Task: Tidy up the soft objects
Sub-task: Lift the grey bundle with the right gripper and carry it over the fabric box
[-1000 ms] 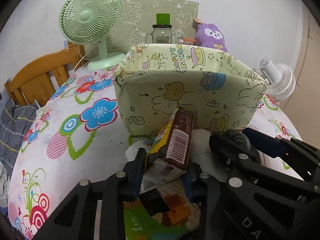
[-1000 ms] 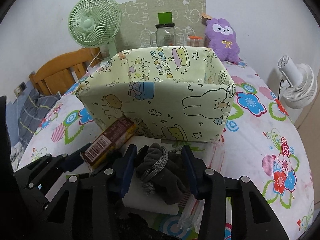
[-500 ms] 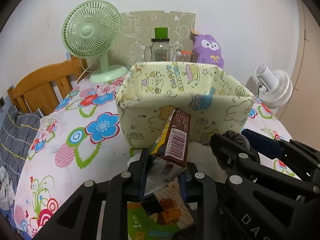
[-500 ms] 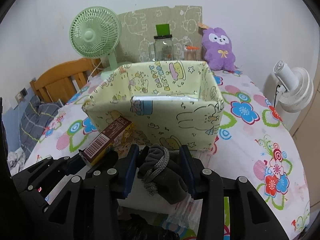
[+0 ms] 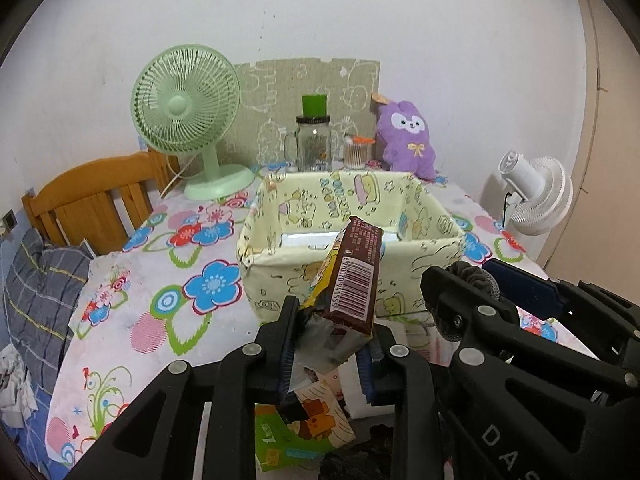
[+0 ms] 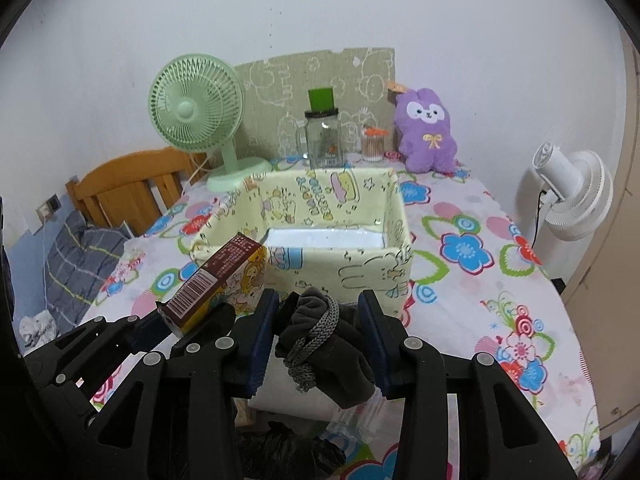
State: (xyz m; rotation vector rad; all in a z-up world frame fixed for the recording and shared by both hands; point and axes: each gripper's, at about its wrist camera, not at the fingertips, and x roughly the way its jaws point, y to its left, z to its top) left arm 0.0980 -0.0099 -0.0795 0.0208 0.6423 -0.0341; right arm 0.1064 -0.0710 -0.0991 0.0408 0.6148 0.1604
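My left gripper [image 5: 330, 320] is shut on a brown snack packet [image 5: 352, 276] with a barcode, held up in front of the yellow cartoon-print fabric box [image 5: 280, 268]. The packet also shows in the right wrist view [image 6: 216, 280]. My right gripper [image 6: 318, 312] is shut on a dark grey drawstring pouch [image 6: 320, 344], held above the table just before the box [image 6: 360, 272]. The box is open at the top with a white floor. Both grippers are side by side, raised, near the box's front wall.
A green desk fan [image 5: 188, 120], a glass jar [image 5: 314, 148], a cotton-swab cup [image 5: 356, 154] and a purple plush [image 5: 408, 136] stand behind the box. A white fan [image 5: 536, 196] is right, a wooden chair [image 5: 92, 200] left. Packets [image 5: 304, 432] lie under the grippers.
Both grippers have risen and drawn back with their loads; the box now looks lower and farther, and its inside floor shows.
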